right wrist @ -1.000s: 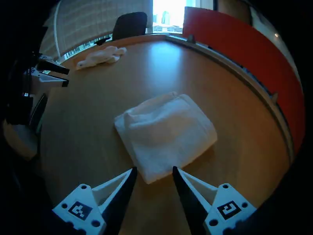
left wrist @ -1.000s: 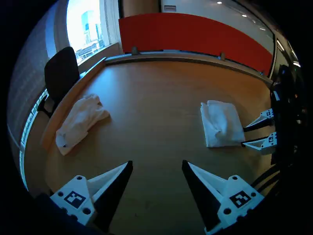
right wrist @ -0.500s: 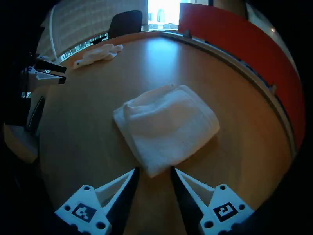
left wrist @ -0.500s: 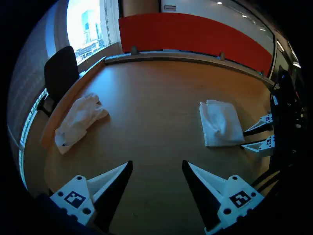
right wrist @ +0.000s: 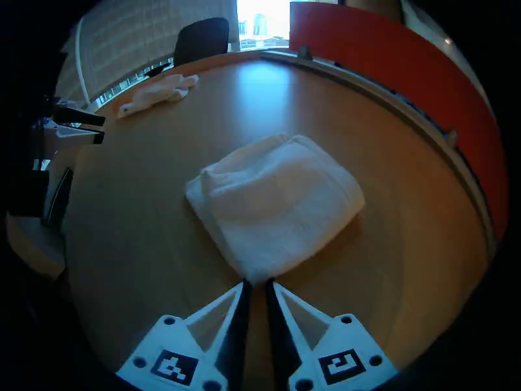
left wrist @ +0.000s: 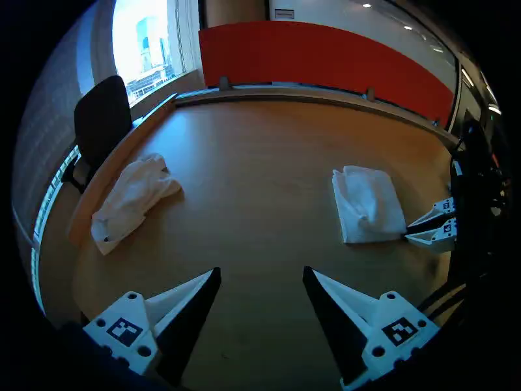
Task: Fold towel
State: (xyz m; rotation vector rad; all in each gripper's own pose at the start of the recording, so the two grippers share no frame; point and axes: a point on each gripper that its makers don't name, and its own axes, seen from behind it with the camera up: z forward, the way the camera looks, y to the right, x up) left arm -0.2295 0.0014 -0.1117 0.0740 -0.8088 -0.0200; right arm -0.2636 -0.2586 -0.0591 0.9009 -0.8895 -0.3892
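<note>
A white folded towel [right wrist: 277, 195] lay as a compact, thick rectangle near the middle of the wooden table [left wrist: 260, 150], one corner pointing straight at the right gripper [right wrist: 255, 284]. That gripper's fingers were drawn nearly together, with only a thin dark slit between them, and their tips met that near corner. Whether any cloth was caught in the slit could not be told. The left gripper [left wrist: 260, 270] hung well apart from it over bare wood, fingers spread wide and holding nothing. A second, crumpled towel [left wrist: 130, 199] sat by the table's far edge near a black office chair [left wrist: 101, 120], with a red partition [left wrist: 325, 55] along the back. The step in hand looked like taking hold of the corner, either for one more fold or to straighten the bundle, which seemed largely folded already. The next move would call for a sure pinch through all the layers, then a low lift carried across the bundle so the stack did not slide. The left gripper would likely need to come in and steady the opposite side.
</note>
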